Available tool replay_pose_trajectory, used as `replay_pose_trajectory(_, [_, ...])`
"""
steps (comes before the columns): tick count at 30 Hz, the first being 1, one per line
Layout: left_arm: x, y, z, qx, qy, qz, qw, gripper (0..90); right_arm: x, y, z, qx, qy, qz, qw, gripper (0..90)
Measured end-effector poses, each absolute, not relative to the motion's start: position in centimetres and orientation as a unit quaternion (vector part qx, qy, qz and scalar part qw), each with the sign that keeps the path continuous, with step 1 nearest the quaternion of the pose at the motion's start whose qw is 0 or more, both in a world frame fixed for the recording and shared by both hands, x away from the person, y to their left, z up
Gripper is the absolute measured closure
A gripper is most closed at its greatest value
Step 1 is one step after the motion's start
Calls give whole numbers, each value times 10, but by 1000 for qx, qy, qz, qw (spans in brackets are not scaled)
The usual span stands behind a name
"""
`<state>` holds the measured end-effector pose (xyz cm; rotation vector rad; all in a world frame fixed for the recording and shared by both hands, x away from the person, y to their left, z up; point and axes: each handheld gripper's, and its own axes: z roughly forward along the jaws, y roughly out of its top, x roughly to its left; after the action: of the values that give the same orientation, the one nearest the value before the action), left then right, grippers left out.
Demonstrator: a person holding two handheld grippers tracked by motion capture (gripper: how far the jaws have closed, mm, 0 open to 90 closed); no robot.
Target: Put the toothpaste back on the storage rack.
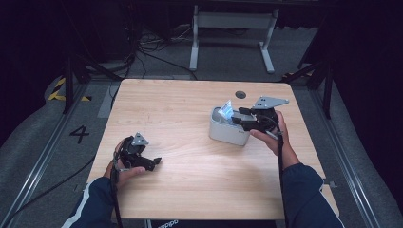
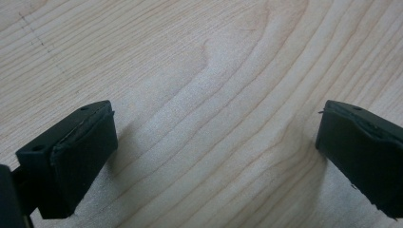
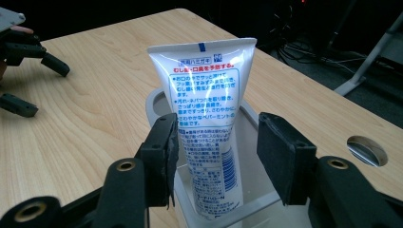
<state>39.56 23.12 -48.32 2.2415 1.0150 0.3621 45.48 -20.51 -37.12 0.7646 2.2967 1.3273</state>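
Note:
A white toothpaste tube (image 3: 204, 109) with blue and red print stands upright, cap down, in a small white bin (image 3: 154, 100) on the wooden table (image 1: 180, 109). In the high view the tube (image 1: 227, 110) pokes out of the bin (image 1: 223, 132) at the table's right. My right gripper (image 3: 216, 137) reaches over the bin's rim with the tube between its jaws; a gap shows beside the right pad, so it is open. It comes at the bin from the right (image 1: 239, 117). My left gripper (image 1: 153, 164) rests low at the front left, wide open over bare wood (image 2: 216, 142).
A round cable hole (image 1: 241, 94) lies in the table behind the bin. A white table frame (image 1: 233, 21) and loose cables stand on the floor beyond the far edge. Black stands flank the table on both sides.

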Motion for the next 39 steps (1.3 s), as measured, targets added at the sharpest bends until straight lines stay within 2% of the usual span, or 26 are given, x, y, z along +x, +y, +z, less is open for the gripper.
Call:
replay_pose_trajectory(14, [395, 231, -483, 853, 387, 138, 321, 5, 440, -215, -361, 268, 819, 462, 210, 443])
replay_pose_trajectory(23, [395, 231, -483, 854, 387, 139, 320, 5, 426, -223, -358, 270, 828, 438, 223, 361])
replay_pose_trajectory(39, [395, 231, -483, 854, 387, 139, 320, 5, 400, -241, -356, 266, 835, 415, 244, 317])
